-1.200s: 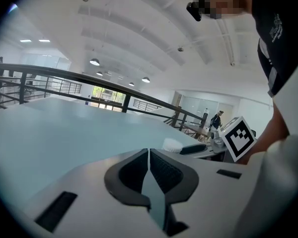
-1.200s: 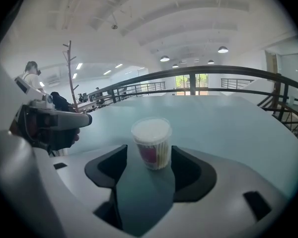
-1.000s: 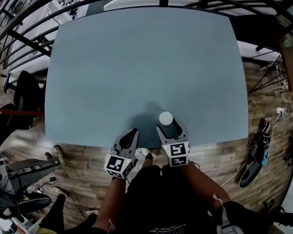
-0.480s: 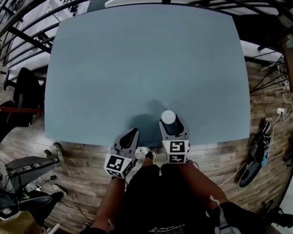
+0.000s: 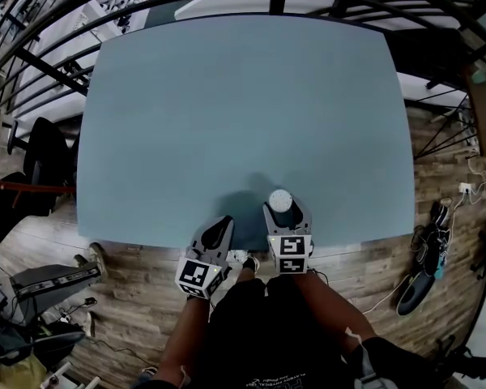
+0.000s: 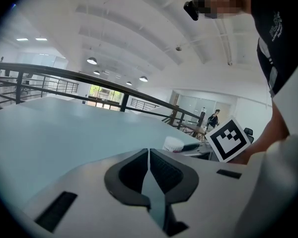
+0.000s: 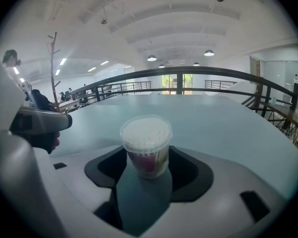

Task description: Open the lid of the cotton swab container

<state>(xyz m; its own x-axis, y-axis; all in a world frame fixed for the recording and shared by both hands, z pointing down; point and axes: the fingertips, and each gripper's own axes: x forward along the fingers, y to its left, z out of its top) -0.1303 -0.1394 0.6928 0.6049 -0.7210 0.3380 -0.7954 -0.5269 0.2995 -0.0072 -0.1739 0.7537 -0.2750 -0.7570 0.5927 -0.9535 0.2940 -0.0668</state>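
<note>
Clear plastic is forming the round container (image 7: 146, 145), with white swab tips packing it up to the lid (image 7: 145, 131), which is sitting on top. Something pinkish is showing through the wall, too blurred to make out. The right gripper (image 7: 146, 157) is clamping the tub between its dark ribbed pads, and its smooth grey body is hiding the base, so I cannot tell whether the container is resting on the table (image 7: 228, 123).

From the head view only the white disc of the container (image 5: 279, 200) is showing, over the near edge of the matte blue-grey table (image 5: 243, 112), its sides lost between the right gripper (image 5: 280, 207) jaws.

The left gripper (image 5: 220, 221) is hanging just beside it at the table edge. Its jaws (image 6: 149, 155) are pressing together on nothing, and past them only the container (image 6: 173, 143) top is peeking out beside the right gripper's cube (image 6: 228, 139).
</note>
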